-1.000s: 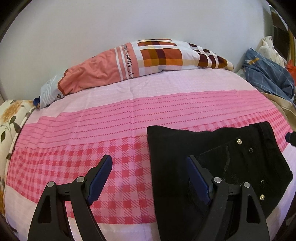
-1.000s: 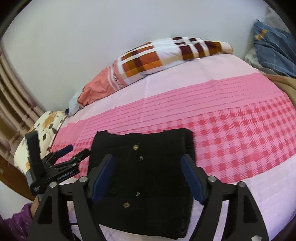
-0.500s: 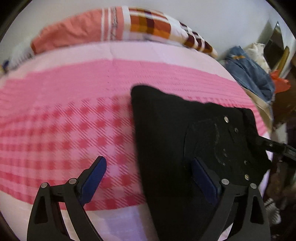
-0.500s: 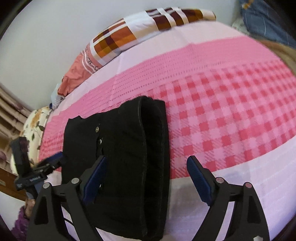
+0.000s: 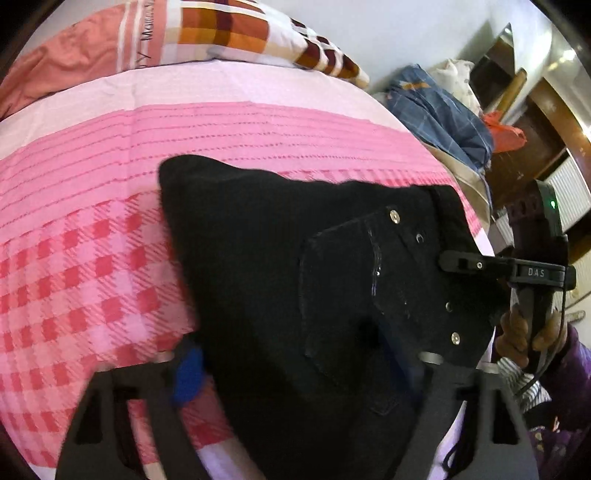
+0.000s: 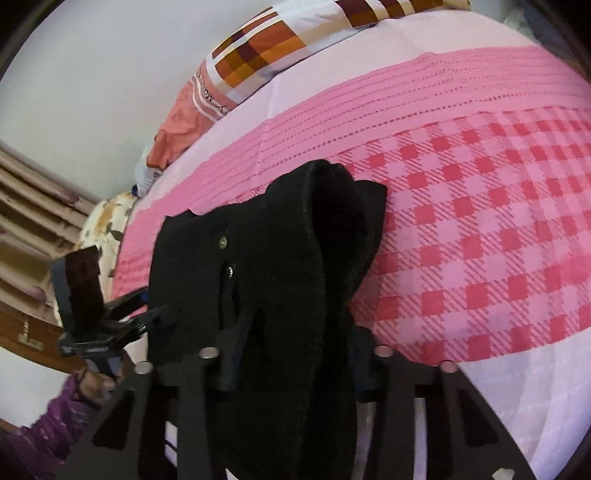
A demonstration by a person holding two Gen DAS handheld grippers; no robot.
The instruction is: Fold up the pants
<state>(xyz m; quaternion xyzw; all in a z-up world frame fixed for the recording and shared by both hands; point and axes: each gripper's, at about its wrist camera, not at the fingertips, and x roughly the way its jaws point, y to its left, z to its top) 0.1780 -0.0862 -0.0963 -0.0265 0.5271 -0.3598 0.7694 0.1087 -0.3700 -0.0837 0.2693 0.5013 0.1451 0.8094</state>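
Observation:
The black folded pants (image 5: 295, 288) lie on the pink checked bedsheet (image 5: 92, 229), back pocket with metal rivets facing up. My left gripper (image 5: 291, 362) straddles the pants' near left edge, its blue pads wide apart and partly hidden by the cloth. My right gripper (image 6: 291, 354) is closed in on the waistband end of the pants (image 6: 280, 280), and the cloth bunches up between its fingers. The right gripper also shows in the left wrist view (image 5: 480, 266), at the pants' right edge. The left gripper shows in the right wrist view (image 6: 110, 325), at the pants' left side.
A patterned pillow (image 5: 207, 33) lies along the wall at the far side of the bed. A pile of blue clothes (image 5: 439, 110) sits at the right end, with wooden furniture (image 5: 535, 122) beyond. A floral cushion (image 6: 107, 221) lies at the left.
Both grippers have moved down and in onto the pants. The right gripper has closed on the waistband end, which now bunches up. The left gripper's fingers now reach the pants' near edge.

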